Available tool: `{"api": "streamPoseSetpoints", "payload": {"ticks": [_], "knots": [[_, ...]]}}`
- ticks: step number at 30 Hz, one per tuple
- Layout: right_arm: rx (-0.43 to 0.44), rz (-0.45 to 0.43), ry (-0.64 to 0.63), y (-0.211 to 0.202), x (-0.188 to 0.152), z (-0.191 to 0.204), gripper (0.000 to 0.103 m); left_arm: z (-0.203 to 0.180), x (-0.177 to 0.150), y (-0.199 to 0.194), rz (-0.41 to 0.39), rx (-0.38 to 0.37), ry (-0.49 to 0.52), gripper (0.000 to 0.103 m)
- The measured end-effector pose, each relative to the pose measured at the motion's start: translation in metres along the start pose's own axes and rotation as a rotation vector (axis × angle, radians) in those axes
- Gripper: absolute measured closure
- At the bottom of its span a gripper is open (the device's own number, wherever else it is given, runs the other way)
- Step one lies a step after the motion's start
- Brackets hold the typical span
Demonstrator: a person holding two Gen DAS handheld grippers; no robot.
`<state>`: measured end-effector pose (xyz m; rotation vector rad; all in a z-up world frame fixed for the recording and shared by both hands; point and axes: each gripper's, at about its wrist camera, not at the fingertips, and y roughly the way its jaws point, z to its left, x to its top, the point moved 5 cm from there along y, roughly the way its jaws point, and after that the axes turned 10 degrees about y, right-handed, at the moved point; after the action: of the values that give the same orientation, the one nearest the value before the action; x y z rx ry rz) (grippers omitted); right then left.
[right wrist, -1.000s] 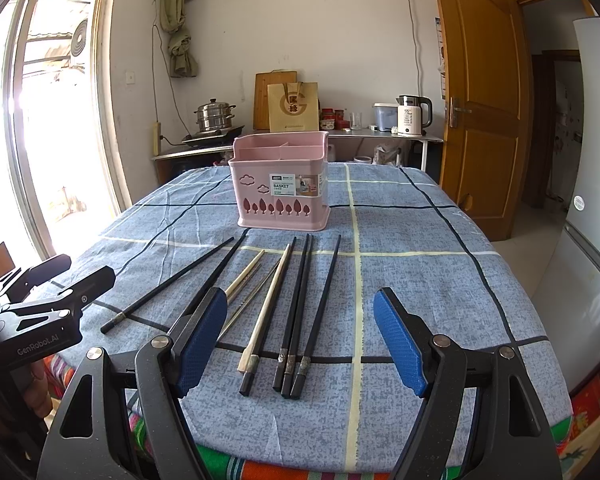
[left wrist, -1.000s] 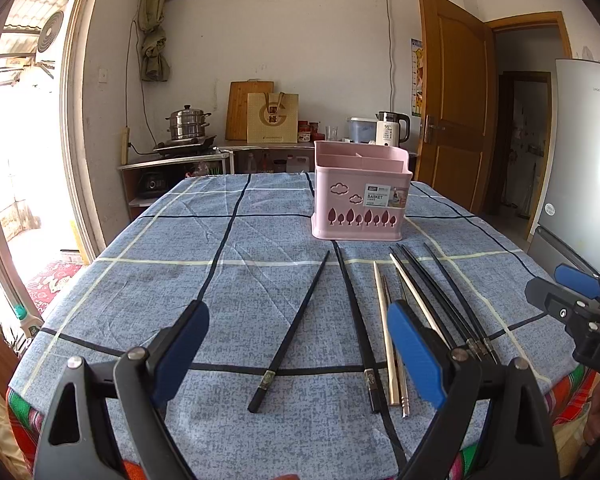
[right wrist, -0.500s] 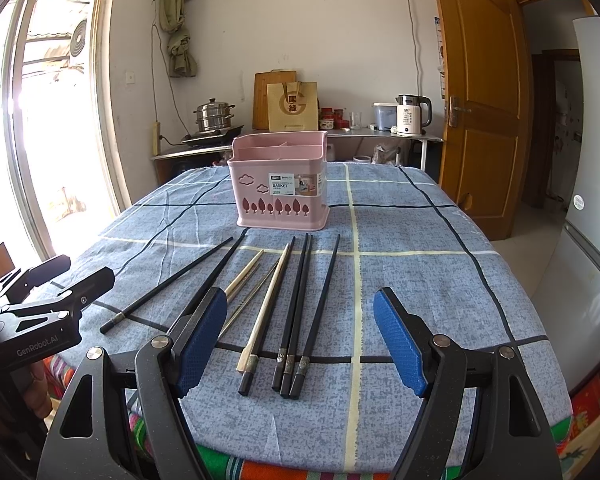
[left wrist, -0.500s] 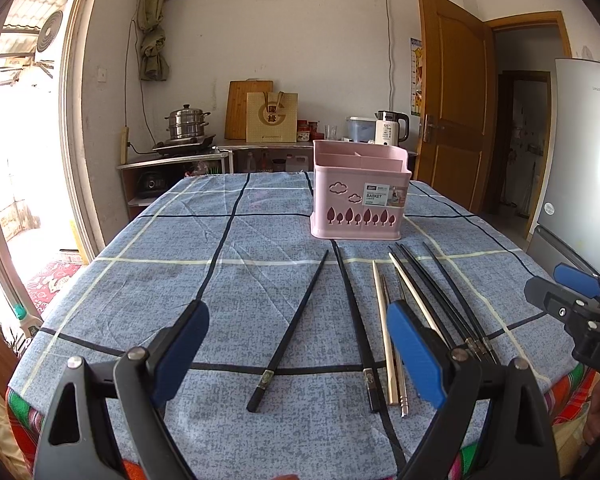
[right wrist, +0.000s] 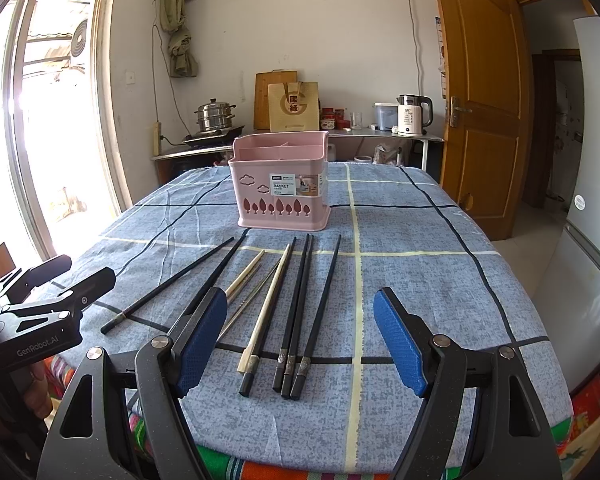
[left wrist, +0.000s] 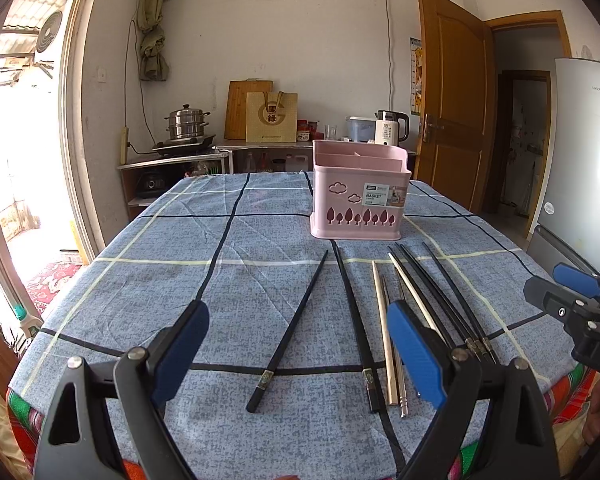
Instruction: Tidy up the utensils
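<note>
Left gripper (left wrist: 300, 348): jaws spread wide, nothing between the blue pads (left wrist: 414, 354). Held low at the near edge, level, pointing toward the far side. Seen from the right wrist camera it sits at the left edge, black body side-on.

Right gripper (right wrist: 300, 340): jaws equally wide apart, pads bare, nothing gripped. Same low, level, forward-pointing pose. From the left wrist camera its tip shows at the right edge, apart from the left gripper.

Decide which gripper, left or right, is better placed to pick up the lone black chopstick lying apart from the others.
Probably left. The lone black chopstick lies between the open left gripper fingers in its view; for the open right gripper it lies off to the left, outside its fingers.
</note>
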<state>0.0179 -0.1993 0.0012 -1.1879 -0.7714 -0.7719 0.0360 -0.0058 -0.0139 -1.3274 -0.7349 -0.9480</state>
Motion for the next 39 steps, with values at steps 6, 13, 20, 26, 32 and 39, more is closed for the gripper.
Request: {"api": "streamPoseSetpoints", "payload": {"ticks": [6, 13, 20, 26, 32, 39], "knots": [[0.002, 0.000, -0.001, 0.000, 0.000, 0.000, 0.027, 0.000, 0.000, 0.000, 0.001, 0.003, 0.001, 0.011], [0.008, 0.012, 0.002, 0.007, 0.002, -0.002, 0.027, 0.000, 0.001, 0.013, 0.031, 0.005, 0.028, 0.011], [0.028, 0.044, -0.001, 0.025, 0.008, -0.003, 0.027, 0.003, 0.005, 0.042, 0.092, 0.005, 0.079, 0.011], [0.038, 0.084, 0.024, 0.047, 0.021, -0.012, 0.027, 0.004, 0.012, 0.069, 0.139, 0.006, 0.163, 0.011], [0.027, 0.143, 0.054, 0.077, 0.034, -0.025, 0.037, 0.014, 0.021, 0.106, 0.230, -0.005, 0.186, 0.018], [0.026, 0.236, 0.012, 0.119, 0.039, -0.019, 0.072, 0.008, 0.021, 0.141, 0.317, -0.126, 0.192, 0.022]]}}
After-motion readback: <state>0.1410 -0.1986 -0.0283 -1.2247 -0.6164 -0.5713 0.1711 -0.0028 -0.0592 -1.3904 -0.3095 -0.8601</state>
